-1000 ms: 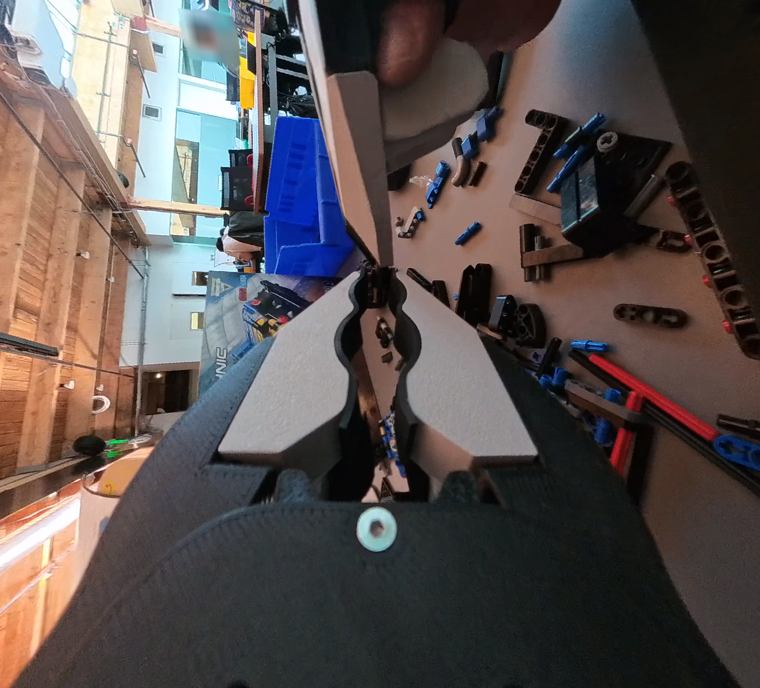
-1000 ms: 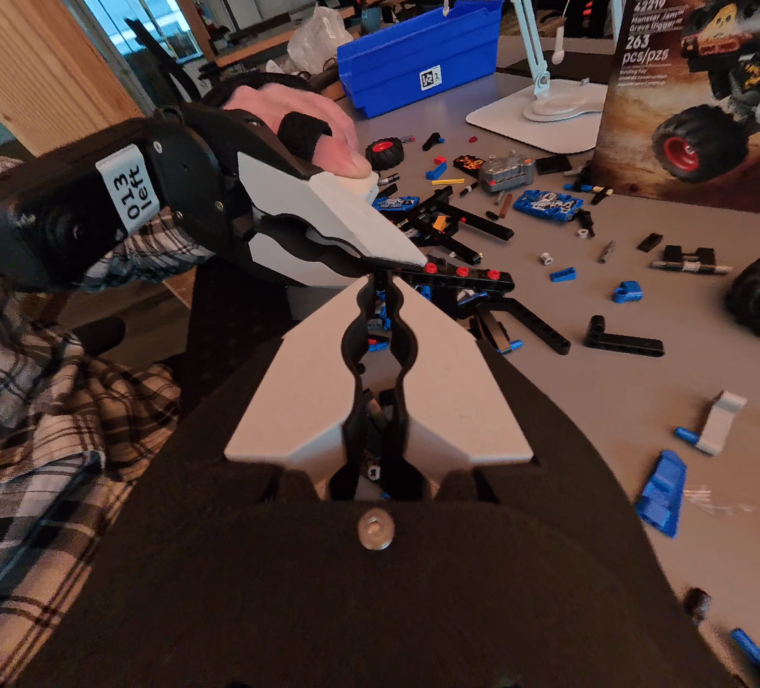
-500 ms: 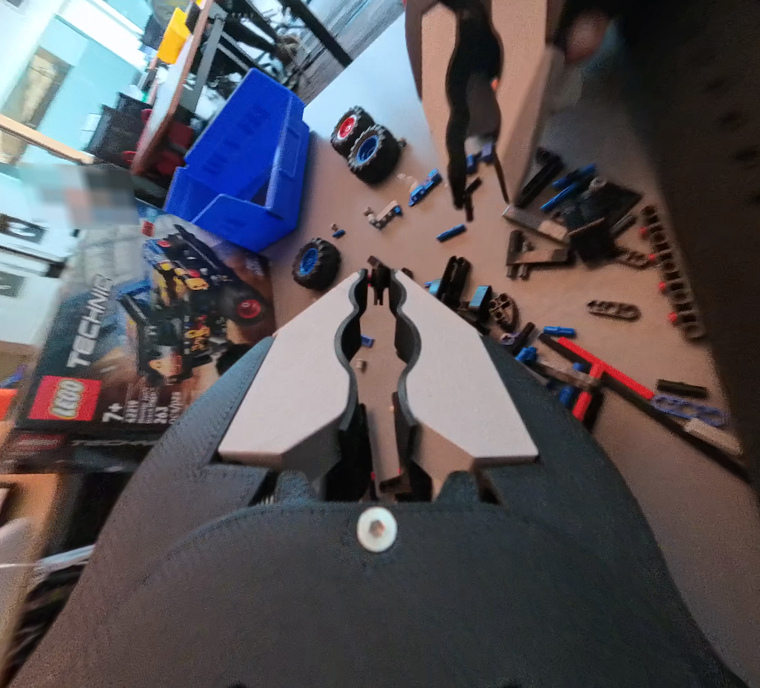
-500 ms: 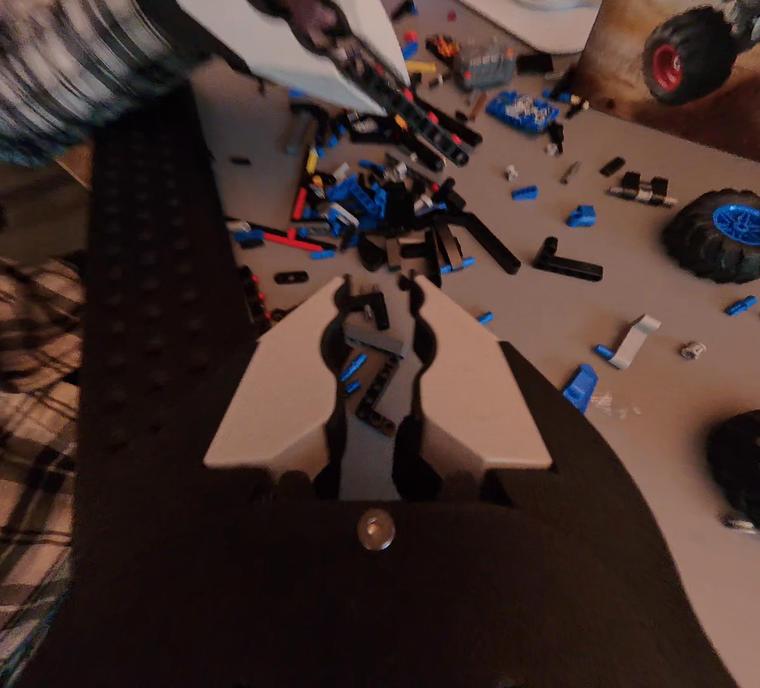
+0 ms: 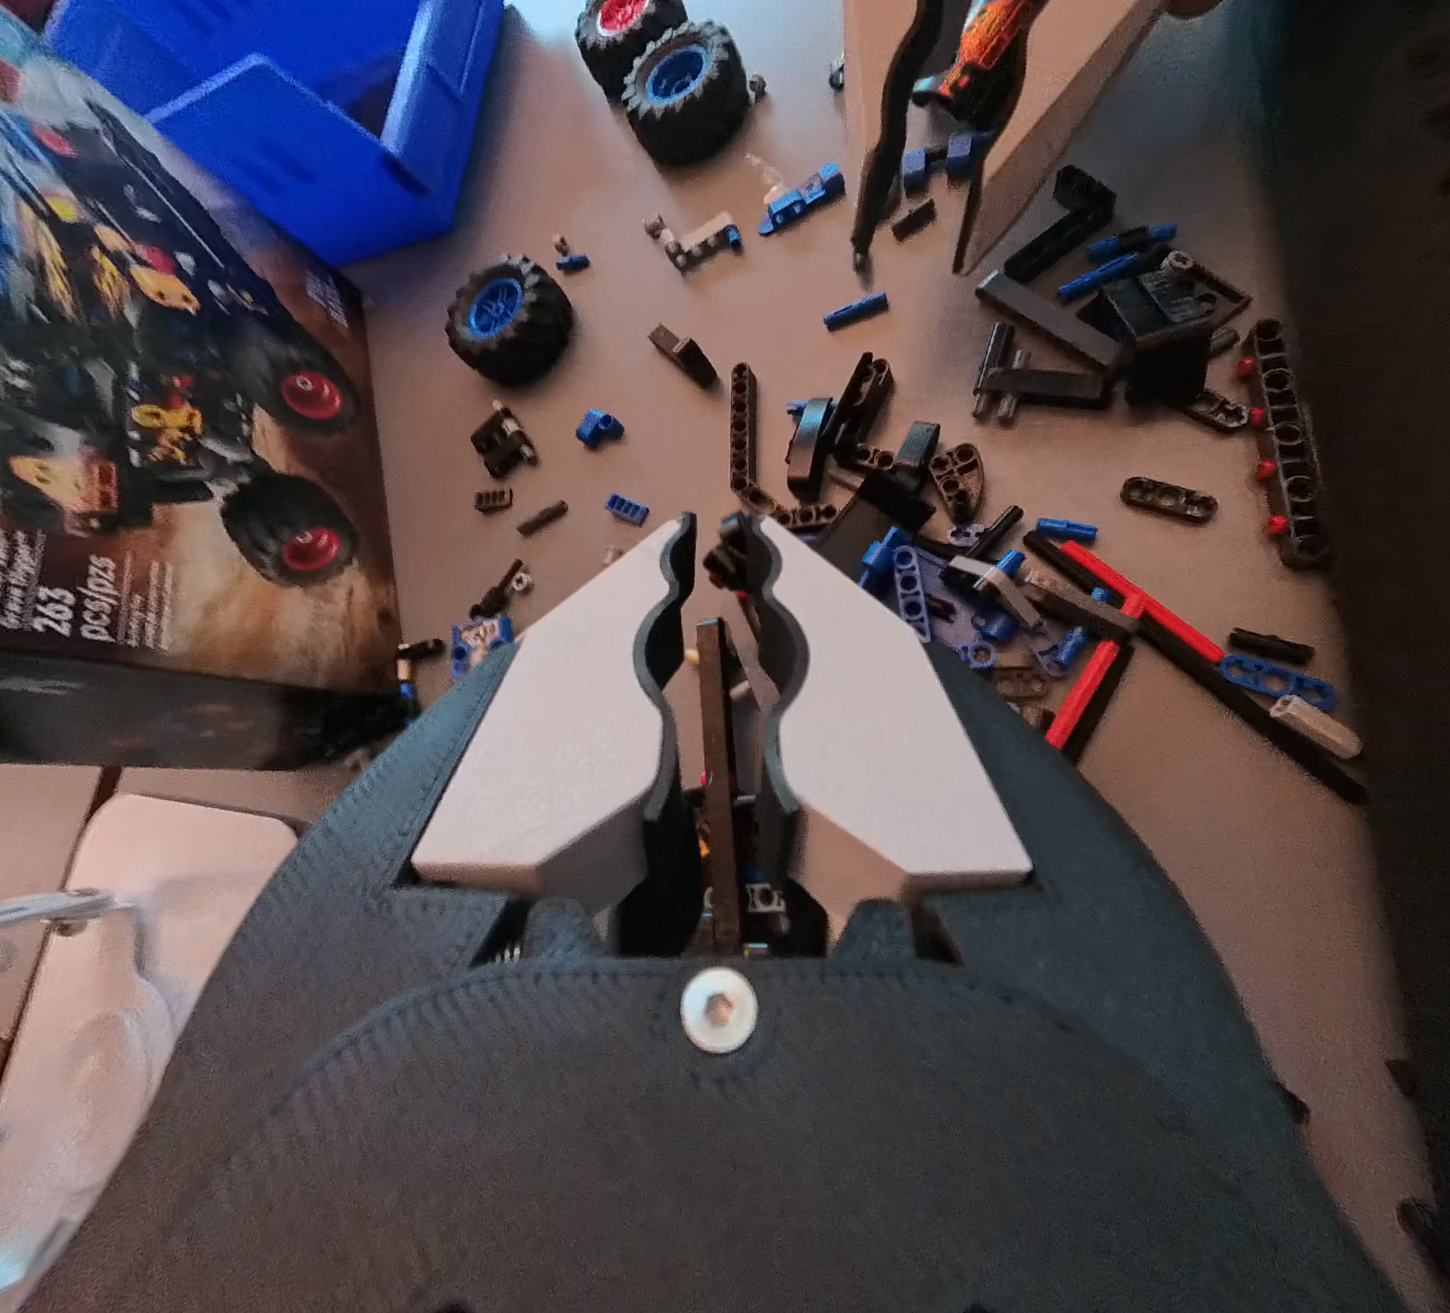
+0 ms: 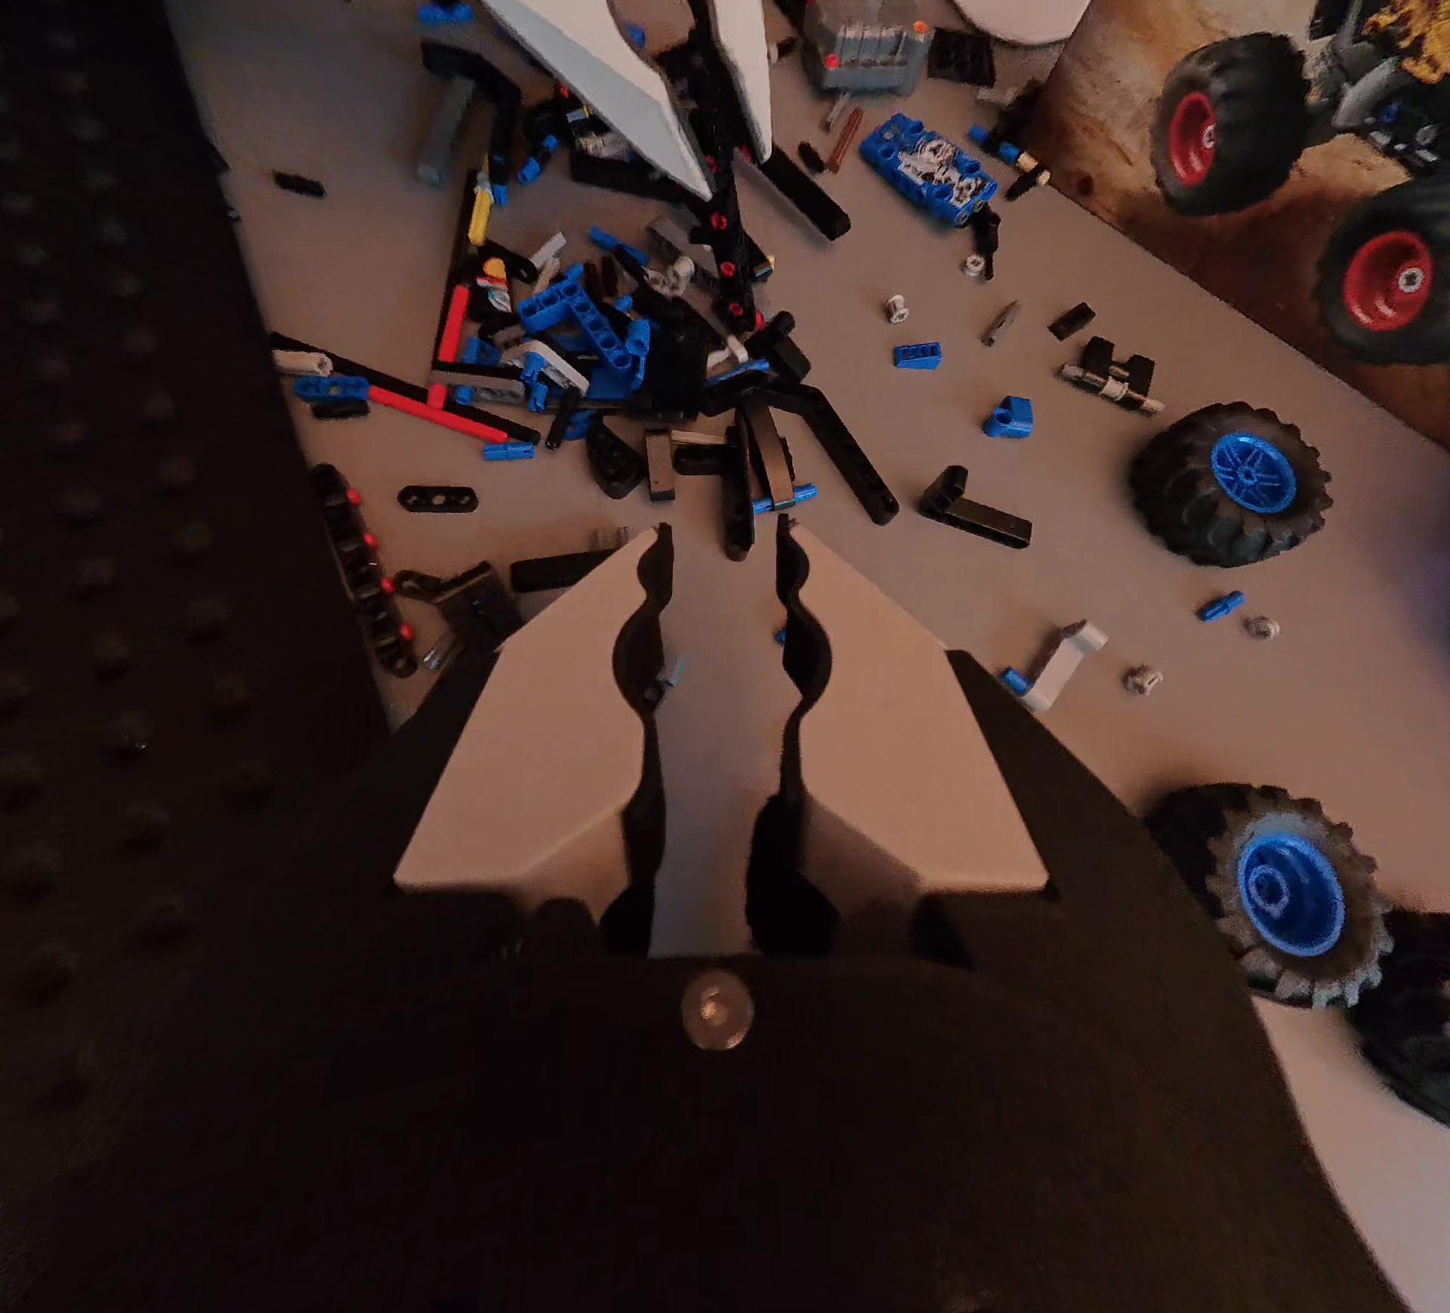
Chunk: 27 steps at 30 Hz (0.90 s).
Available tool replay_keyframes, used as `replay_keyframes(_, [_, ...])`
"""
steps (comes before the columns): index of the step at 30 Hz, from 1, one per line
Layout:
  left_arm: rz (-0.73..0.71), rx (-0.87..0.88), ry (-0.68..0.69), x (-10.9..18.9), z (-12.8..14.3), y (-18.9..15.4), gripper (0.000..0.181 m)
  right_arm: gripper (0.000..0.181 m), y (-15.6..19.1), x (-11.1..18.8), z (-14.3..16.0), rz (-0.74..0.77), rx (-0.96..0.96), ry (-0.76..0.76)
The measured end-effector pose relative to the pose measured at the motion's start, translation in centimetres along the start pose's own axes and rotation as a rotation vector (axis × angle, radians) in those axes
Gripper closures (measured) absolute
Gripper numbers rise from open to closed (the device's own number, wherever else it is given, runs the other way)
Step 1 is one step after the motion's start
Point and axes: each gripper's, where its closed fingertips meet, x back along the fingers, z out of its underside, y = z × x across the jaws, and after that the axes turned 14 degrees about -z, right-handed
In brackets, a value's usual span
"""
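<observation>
Both grippers have pulled apart since before: my left gripper (image 5: 723,530) stays clamped on the long black beam (image 6: 726,231) above the desk (image 6: 902,592), while my right gripper (image 6: 723,539) hangs apart, holding nothing.

Toy box (image 5: 180,412) blurred, cut off at left edge.

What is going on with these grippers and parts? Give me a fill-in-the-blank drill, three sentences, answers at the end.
1. The left gripper is shut on a black beam studded with ___ pins.
2. The right gripper is ___, holding nothing.
3. The plastic bin next to the picture box is ___ in colour.

Missing words: red; open; blue
</observation>
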Motion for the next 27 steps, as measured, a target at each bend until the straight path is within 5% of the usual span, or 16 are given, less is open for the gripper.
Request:
replay_keyframes(5, [0.005,0.088,0.038,-0.1,1.2,0.9,0.165,0.158,-1.4,-2.9,1.2,-0.045,-0.035,0.148])
replay_keyframes(7, [0.008,0.102,0.054,-0.1,1.6,1.0,0.16,0.173,-2.1,-3.9,2.2,-0.043,-0.037,0.217])
replay_keyframes(10, [0.002,0.097,0.055,0.0,1.6,1.1,0.155,0.176,-2.2,-4.5,1.9,-0.064,-0.028,0.2])
replay_keyframes(16, [0.125,0.189,-0.075,0.4,-1.6,-1.0,0.15,0.176,-1.8,-2.1,-2.4,-0.068,0.019,-0.063])
replay_keyframes(22, [0.149,0.244,-0.243,0.7,-5.8,-2.1,0.148,0.176,-0.2,0.0,-5.9,-0.226,-0.059,-0.34])
replay_keyframes(27, [0.157,0.284,-0.311,1.2,-7.0,-1.8,0.16,0.176,0.8,0.0,-6.3,-0.272,-0.047,-0.358])
